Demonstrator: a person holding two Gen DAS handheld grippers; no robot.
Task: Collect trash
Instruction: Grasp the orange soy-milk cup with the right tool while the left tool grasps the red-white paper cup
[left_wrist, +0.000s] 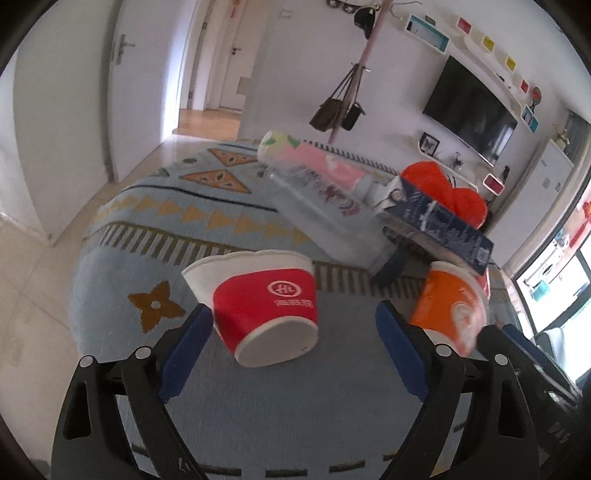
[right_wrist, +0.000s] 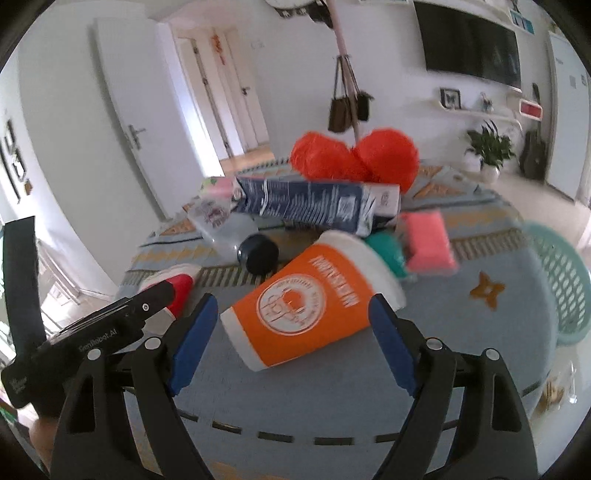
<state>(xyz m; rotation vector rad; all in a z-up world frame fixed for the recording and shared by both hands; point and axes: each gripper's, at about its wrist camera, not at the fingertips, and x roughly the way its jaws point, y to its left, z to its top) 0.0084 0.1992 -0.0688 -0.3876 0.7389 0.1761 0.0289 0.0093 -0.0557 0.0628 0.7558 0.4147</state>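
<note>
A red and white paper bowl (left_wrist: 266, 306) lies on its side on the blue patterned rug (left_wrist: 155, 229), between the fingers of my left gripper (left_wrist: 293, 314). That gripper is open and its pads do not press on the bowl. An orange and white paper cup (right_wrist: 306, 306) lies tipped over between the spread fingers of my right gripper (right_wrist: 293, 302), which is also open. The same cup (left_wrist: 450, 310) shows at the right of the left wrist view. The bowl (right_wrist: 177, 284) peeks out behind the left gripper's black body (right_wrist: 110, 325) in the right wrist view.
Behind the cup lie a dark blue carton (right_wrist: 314, 206), a clear bottle with a black cap (right_wrist: 258, 253), a pink sponge (right_wrist: 428, 240) and an orange-red plastic bag (right_wrist: 354, 155). A teal mesh basket (right_wrist: 561, 280) stands at the rug's right edge. Tiled floor surrounds the rug.
</note>
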